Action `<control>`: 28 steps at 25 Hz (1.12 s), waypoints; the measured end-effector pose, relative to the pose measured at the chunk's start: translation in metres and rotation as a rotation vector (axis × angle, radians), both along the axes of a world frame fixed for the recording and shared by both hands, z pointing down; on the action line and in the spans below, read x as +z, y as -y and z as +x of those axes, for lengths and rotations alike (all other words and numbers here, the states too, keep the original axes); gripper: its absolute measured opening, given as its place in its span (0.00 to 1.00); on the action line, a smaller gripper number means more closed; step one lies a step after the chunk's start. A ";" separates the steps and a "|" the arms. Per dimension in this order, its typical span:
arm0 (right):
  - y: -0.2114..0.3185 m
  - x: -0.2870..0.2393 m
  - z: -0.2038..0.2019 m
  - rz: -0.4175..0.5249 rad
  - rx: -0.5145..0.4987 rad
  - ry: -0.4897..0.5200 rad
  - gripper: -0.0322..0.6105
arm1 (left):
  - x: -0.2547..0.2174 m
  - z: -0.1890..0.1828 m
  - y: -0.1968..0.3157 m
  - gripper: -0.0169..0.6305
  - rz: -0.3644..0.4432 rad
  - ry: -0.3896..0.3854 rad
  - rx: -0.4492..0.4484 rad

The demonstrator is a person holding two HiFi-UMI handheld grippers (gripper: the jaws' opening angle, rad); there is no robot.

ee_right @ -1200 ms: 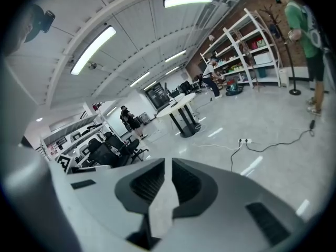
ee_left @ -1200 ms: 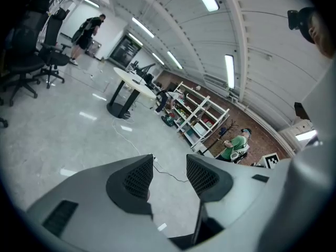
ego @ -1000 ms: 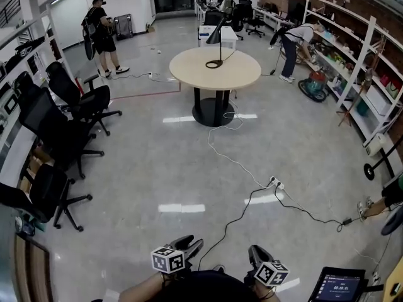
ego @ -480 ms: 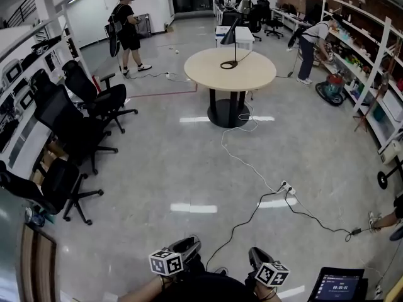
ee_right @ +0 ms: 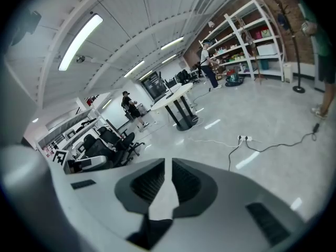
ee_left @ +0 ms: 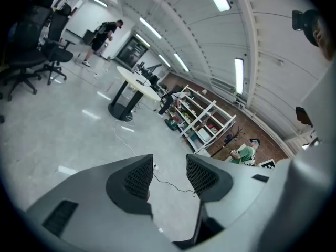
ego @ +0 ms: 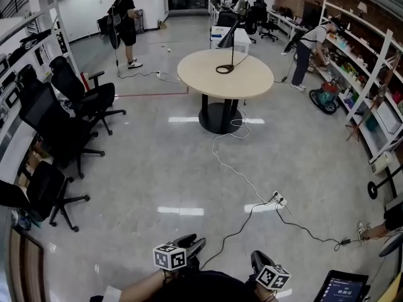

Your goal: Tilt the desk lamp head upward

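Observation:
The black desk lamp (ego: 224, 49) stands on the round beige table (ego: 252, 83) far across the room, its head angled down to the left. Both grippers hang low at the bottom edge of the head view, far from the lamp. My left gripper (ego: 194, 244) (ee_left: 169, 164) has its jaws apart with only floor showing between them. On my right gripper (ego: 258, 258) (ee_right: 168, 164) the jaws stand almost together, leaving a thin slit, and hold nothing. The same table (ee_right: 176, 94) shows small in the right gripper view.
Black office chairs (ego: 69, 115) line the left side. A white power strip (ego: 278, 200) and cables trail over the floor toward the table. Shelving (ego: 371, 87) runs along the right wall, with a person (ego: 307, 39) bent at it. Another person (ego: 126, 11) stands far left. A tablet (ego: 343, 288) sits bottom right.
In the head view the floor, the power strip and the table have slid a little nearer. Both grippers stay at the bottom edge with their jaws unchanged.

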State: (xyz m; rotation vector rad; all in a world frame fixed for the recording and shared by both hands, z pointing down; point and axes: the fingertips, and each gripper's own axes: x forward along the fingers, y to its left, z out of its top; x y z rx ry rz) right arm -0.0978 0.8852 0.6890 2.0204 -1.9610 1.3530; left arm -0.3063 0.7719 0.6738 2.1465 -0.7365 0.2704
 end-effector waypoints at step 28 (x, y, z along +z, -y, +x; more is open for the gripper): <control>0.247 -0.016 -0.003 -0.003 -0.074 -0.064 0.12 | 0.010 -0.014 0.222 0.35 0.014 0.024 -0.014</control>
